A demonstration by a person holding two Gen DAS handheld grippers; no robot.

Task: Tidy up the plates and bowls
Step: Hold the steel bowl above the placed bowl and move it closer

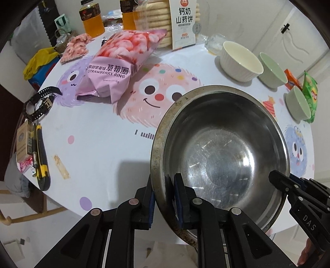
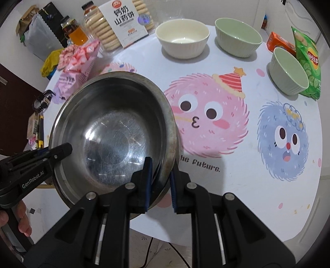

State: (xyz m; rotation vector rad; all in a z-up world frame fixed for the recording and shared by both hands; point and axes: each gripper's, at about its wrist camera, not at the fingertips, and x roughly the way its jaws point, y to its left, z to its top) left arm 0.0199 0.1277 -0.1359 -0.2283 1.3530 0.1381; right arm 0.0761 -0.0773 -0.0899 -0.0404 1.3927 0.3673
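Pink strawberry ring bag (image 1: 115, 68), biscuit pack (image 1: 175, 22), 2 juice bottles (image 1: 91, 19), green crisp bag (image 2: 308, 64), black watch (image 1: 40, 103)

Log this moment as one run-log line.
held: steel bowl | left gripper: shut on rim | right gripper: shut on opposite rim | table: cream bowl, two green bowls, apart

L gripper (image 1: 164, 198): black plastic linkage arms, round silver pivot pins, blue pads on inner finger faces. R gripper (image 2: 160, 183): same build, silver rods in body slots. White "DAS" print on R side, "GenRobot.AI" on L side. Small silver screws near fingertips.
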